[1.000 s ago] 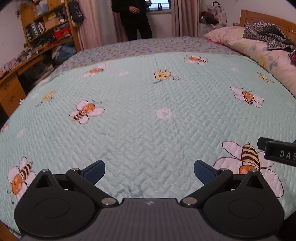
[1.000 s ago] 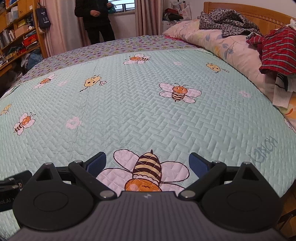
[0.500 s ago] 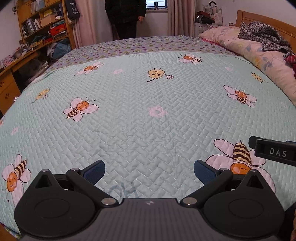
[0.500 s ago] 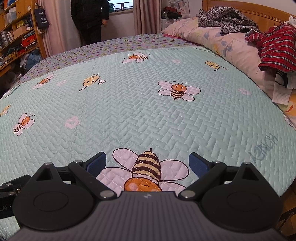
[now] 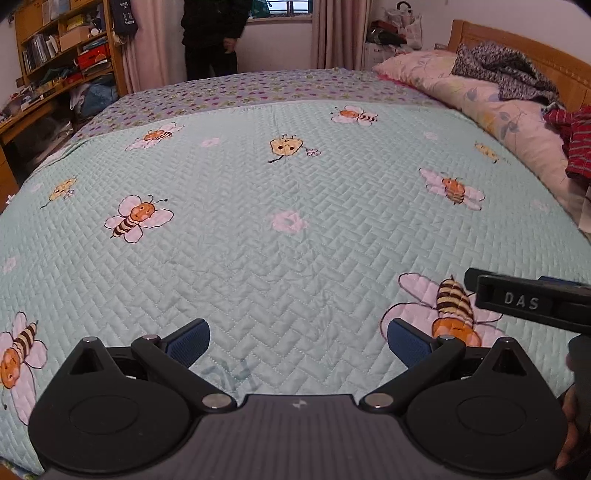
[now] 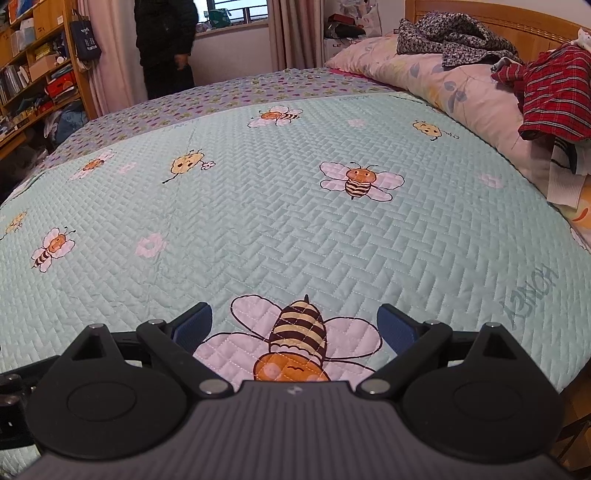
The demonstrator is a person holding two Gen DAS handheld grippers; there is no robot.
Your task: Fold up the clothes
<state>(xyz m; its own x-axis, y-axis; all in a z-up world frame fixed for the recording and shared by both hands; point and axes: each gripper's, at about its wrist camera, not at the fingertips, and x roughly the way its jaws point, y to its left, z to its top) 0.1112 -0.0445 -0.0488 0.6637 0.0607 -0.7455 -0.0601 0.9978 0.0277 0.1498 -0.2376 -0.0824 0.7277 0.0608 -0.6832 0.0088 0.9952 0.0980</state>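
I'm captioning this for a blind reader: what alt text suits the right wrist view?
An open right gripper hovers empty over a mint bee-print quilt. Clothes wait along the right: a red plaid shirt and a dark knit on pink bedding. A person stands by the window.

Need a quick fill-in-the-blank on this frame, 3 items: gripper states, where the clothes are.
1. Both the left gripper and the right gripper are ____.
2. The red plaid garment lies on the floral ____ by the headboard.
3. The quilt is printed with cartoon ____.

Missing words: open; pillow; bees
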